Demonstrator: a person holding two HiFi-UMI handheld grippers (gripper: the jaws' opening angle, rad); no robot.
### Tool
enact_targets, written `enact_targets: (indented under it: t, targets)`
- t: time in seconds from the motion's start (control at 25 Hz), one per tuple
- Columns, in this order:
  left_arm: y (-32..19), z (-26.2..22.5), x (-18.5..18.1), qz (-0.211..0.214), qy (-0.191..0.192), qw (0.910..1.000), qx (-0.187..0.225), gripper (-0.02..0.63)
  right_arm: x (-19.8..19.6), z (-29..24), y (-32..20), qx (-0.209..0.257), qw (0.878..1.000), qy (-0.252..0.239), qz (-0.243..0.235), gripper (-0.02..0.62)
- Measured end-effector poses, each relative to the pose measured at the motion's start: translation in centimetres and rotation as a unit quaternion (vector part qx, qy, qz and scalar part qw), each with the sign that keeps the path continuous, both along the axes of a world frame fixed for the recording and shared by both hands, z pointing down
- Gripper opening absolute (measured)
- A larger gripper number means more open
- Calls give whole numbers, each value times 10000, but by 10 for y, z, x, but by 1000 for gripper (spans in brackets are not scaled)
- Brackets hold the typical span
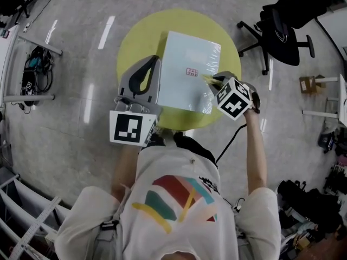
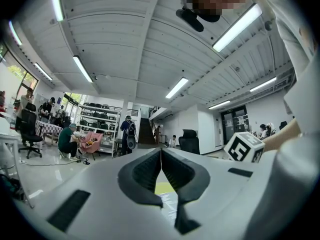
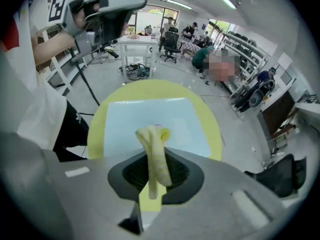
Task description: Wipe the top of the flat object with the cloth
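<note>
A pale blue flat object (image 1: 187,64) with a small red label lies on a round yellow table (image 1: 135,37). My right gripper (image 1: 215,80) is at the object's right edge, shut on a bunched yellow cloth (image 1: 208,79). In the right gripper view the cloth (image 3: 156,156) sticks up out of the jaws over the near edge of the flat object (image 3: 125,124). My left gripper (image 1: 155,61) hovers by the object's left side, tilted upward. Its jaws are shut with nothing between them (image 2: 161,153). It also shows raised at the upper left of the right gripper view (image 3: 107,11).
A black office chair (image 1: 282,26) stands to the table's right. A white frame with cables (image 1: 32,64) is on the floor at the left. A grey shiny floor surrounds the table (image 3: 215,129). People and shelves (image 2: 95,116) are far off.
</note>
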State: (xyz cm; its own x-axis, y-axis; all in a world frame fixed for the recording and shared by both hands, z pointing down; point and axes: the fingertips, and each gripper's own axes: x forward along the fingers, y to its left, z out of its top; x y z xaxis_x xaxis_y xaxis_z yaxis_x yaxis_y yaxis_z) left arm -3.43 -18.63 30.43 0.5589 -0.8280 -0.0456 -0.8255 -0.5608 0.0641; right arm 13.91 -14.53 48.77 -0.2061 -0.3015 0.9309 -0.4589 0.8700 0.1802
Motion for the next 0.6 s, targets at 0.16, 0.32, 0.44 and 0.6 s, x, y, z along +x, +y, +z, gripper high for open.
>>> enact_targets:
  t: [0.16, 0.32, 0.44, 0.6]
  targets:
    - [1, 7, -2, -49, -40, 9999, -139, 15, -2, -22, -59, 569, 9982, 169, -120, 28]
    - [0, 9, -12, -198, -42, 9995, -250, 15, -12, -27, -108, 800, 9961, 245, -277, 28]
    - [0, 12, -24, -365, -46, 9988, -312, 15, -18, -20, -135, 863, 9949, 402, -330, 28]
    - [-2, 15, -34, -554, -48, 9978, -367, 15, -19, 5, -168, 908, 9919, 768, -456, 28]
